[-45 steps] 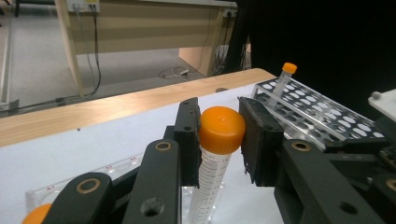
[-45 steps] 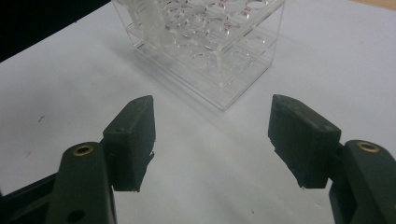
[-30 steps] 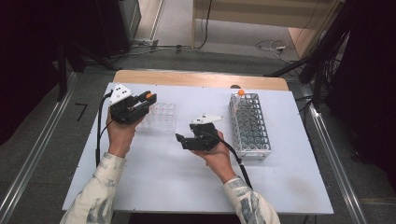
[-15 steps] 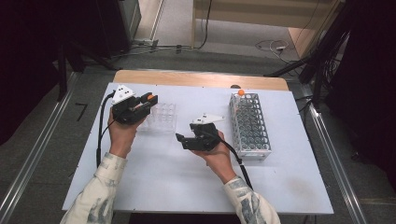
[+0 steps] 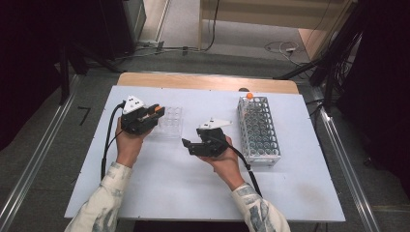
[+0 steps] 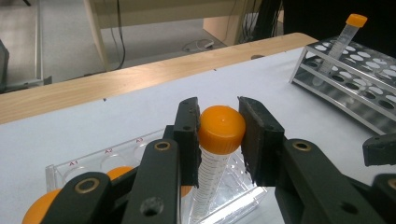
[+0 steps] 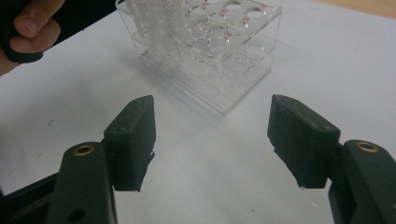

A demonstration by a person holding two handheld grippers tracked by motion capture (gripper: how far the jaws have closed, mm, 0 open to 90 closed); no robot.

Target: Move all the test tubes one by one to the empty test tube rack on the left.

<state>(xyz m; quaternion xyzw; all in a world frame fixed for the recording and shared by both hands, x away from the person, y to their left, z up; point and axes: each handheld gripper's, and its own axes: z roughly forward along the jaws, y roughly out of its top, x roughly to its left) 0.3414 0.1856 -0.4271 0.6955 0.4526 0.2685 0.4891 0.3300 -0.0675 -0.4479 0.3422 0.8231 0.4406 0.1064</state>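
**Centrifuge tube clamped at the cap, over the clear rack**

Centrifuge tube [image 6: 218, 154]: a slim, clear plastic cylinder with printed graduation marks down its side and a smooth orange screw cap. It looks light and stiff, but its wall is slick and could slide between flat pads. The ribless cap gives the widest hold, and that is where the left hand-held gripper [image 6: 219, 135] has it, jaws closed on either side of the cap. The tube hangs roughly upright, its lower end down in the clear plastic rack [image 6: 93, 163] near the left edge of the table [image 5: 159, 193]. A grip just under the cap would likely steady it better against tilting. The right hand-held gripper [image 7: 212, 135] waits nearby above bare table, jaws apart and empty, facing the rack.
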